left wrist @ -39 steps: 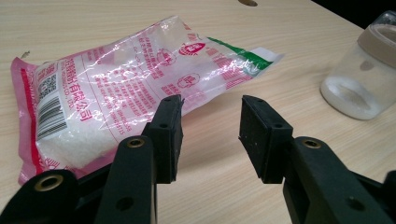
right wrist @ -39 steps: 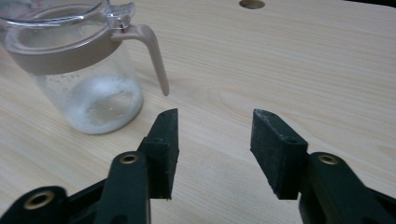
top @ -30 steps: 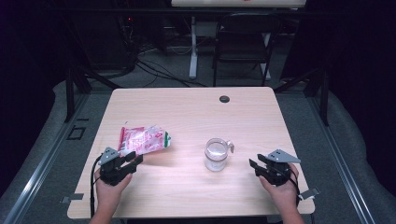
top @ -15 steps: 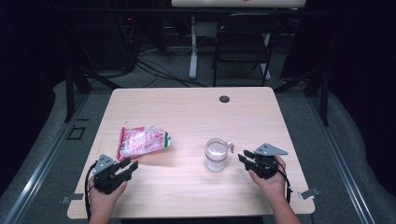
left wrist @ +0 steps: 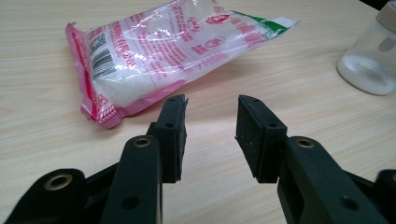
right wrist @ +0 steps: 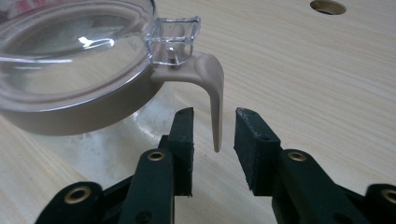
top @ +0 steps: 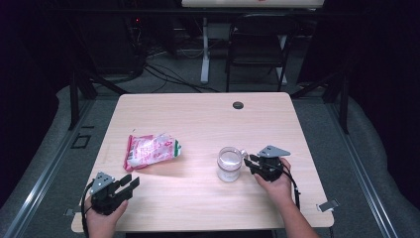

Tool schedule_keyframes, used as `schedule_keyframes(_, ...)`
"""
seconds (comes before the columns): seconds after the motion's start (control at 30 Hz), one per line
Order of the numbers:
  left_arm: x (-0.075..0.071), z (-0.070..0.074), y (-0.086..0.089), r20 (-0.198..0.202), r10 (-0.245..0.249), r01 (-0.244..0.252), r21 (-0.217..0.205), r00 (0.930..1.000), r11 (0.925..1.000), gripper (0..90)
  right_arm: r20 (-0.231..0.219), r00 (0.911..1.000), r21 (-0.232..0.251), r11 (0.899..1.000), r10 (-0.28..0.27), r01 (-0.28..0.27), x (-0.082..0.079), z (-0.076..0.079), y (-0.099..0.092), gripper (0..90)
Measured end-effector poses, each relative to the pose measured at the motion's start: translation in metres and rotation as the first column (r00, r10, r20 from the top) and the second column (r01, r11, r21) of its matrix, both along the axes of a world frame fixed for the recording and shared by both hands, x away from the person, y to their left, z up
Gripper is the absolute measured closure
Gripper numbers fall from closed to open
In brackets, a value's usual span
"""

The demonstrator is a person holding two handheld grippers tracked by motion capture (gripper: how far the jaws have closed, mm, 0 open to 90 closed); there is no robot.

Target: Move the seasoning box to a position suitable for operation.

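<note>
A pink and clear bag of white grains [top: 151, 150] lies flat on the left half of the wooden table [top: 198, 119]. My left gripper [top: 130, 183] rests near the front left edge, open, pointing at the bag [left wrist: 173, 51] with bare wood between its jaws [left wrist: 211, 116]. A clear jar [top: 229, 163] with a clear lid and beige rim stands right of centre. My right gripper [top: 250, 161] is at the jar's right side. Its jaws have just been closing, and the jar's beige latch tab [right wrist: 215, 102] hangs between them [right wrist: 214, 126], untouched by the pads.
A dark round cable hole [top: 238, 105] sits near the table's far edge, also the hole [right wrist: 328, 6] beyond the jar. A black chair [top: 257, 44] and cables stand on the floor behind the table. The jar [left wrist: 371, 60] appears at the left gripper view's far right.
My right gripper has slid left up to the jar's side and its jaws have narrowed. My left gripper has drawn back toward the front left corner, away from the bag.
</note>
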State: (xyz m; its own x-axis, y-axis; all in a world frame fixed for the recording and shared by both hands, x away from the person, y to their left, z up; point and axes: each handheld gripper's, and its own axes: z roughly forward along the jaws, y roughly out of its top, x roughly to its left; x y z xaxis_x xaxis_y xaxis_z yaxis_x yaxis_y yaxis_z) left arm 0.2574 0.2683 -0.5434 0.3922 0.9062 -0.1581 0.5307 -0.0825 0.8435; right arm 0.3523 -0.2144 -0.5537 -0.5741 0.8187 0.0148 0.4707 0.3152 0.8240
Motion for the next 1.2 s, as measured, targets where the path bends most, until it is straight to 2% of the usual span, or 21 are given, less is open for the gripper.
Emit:
schedule_keyframes(0.2,-0.003,-0.001,0.001,0.0,-0.001,0.001,0.005,1.0,1.0,64.0,-0.004,1.0,-0.004,1.0,-0.005,0.005,0.007,-0.003,0.005,73.9)
schedule_keyframes(0.53,-0.004,-0.002,-0.001,0.0,-0.003,0.003,0.002,1.0,1.0,64.3,-0.009,0.9998,-0.005,1.0,-0.017,0.017,0.011,-0.005,0.006,77.1)
schedule_keyframes(0.7,-0.003,-0.002,-0.002,-0.006,-0.011,0.011,0.004,0.9999,0.9999,64.3,0.011,0.9998,-0.015,1.0,-0.014,0.014,0.009,-0.003,0.008,83.2)
schedule_keyframes(0.73,-0.003,-0.002,-0.003,-0.006,-0.014,0.014,0.005,0.9999,0.9999,64.2,0.014,0.9998,-0.029,0.999,-0.017,0.017,0.008,-0.003,0.009,83.4)
schedule_keyframes(0.93,-0.002,-0.002,-0.005,-0.005,-0.023,0.023,0.006,0.9997,0.9997,64.3,0.008,0.9997,-0.027,0.999,-0.022,0.022,0.008,-0.002,0.009,83.9)
schedule_keyframes(1.2,0.002,-0.001,-0.012,0.0,-0.045,0.045,0.006,0.999,0.999,64.2,0.004,0.999,-0.055,0.998,-0.044,0.044,0.0,0.001,0.011,83.6)
